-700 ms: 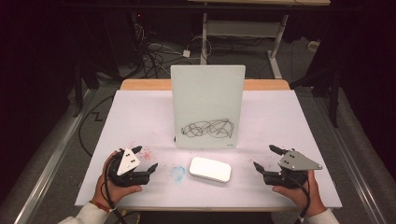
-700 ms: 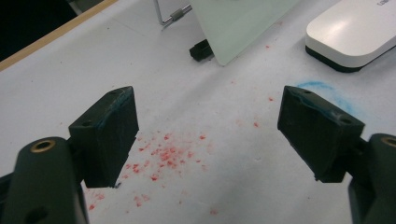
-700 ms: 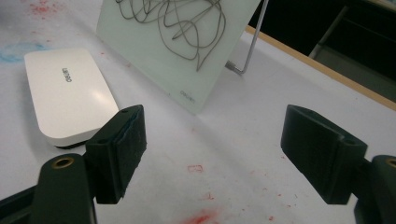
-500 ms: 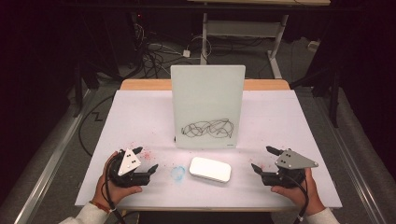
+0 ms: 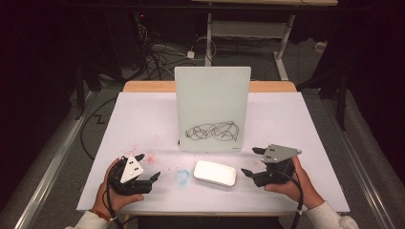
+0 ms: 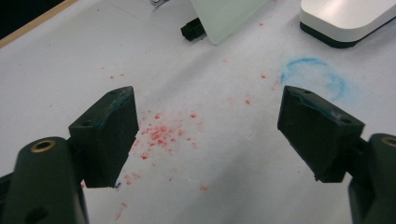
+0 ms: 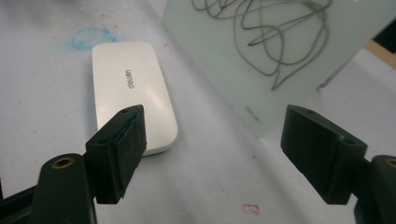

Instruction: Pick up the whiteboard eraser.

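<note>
1. The flat white rounded-rectangle plastic eraser (image 5: 214,172) is lying on the white table cover (image 5: 143,119) just in front of the upright frosted-glass board with the black scribble (image 5: 212,109), between your two tools and touching neither.
2. Your right gripper (image 5: 252,163) is spread apart with nothing in it, pointed at the eraser's right end. Left gripper (image 5: 148,168) is spread wide and empty too, sitting over the red speckles (image 6: 159,135).
3. My guess is you're going for the eraser with the right one. Heads up: it's low and slick-looking, so if you pinch high on the rounded edge it could squirt out sideways.
4. Shove it forward and it may bump the board's foot; that board looks tippy.
5. The blue chalky ring (image 5: 182,176) is just beside the eraser, so dragging across it would smear.
</note>
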A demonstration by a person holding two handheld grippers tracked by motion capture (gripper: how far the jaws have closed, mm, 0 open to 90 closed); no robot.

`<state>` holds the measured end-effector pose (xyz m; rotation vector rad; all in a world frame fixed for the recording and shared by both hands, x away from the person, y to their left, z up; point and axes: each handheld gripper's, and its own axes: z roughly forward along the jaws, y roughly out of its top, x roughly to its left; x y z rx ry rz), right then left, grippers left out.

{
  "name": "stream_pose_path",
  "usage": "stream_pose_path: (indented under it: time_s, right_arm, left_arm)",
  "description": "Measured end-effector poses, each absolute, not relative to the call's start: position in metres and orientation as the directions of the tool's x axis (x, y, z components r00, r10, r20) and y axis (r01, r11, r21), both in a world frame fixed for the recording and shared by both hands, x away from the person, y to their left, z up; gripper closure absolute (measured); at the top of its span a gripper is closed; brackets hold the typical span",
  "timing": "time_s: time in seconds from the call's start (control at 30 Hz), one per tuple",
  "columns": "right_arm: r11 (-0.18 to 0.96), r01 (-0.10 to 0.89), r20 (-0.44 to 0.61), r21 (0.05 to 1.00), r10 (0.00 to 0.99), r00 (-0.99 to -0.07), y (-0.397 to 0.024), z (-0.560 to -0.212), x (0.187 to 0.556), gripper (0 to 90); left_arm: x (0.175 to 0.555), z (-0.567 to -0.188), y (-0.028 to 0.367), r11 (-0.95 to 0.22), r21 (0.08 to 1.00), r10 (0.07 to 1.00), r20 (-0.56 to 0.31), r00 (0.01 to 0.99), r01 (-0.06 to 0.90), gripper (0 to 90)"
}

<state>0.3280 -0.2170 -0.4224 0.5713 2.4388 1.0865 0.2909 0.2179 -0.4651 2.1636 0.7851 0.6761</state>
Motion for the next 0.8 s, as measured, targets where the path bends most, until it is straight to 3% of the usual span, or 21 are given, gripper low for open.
stream_pose_path:
  time_s: [0.3,0.8]
  right_arm:
    - [0.708,0.196,-0.147,0.678,0.392,-0.908,-0.166,-0.432,0.341,23.5]
    - [0.783,0.201,-0.083,0.589,0.307,-0.948,-0.119,-0.456,0.354,21.3]
  left_arm:
    - [0.288,-0.466,0.218,-0.557,0.763,0.697,0.214,0.685,0.328,19.8]
    - [0.287,-0.468,0.219,-0.565,0.755,0.688,0.210,0.695,0.332,19.8]
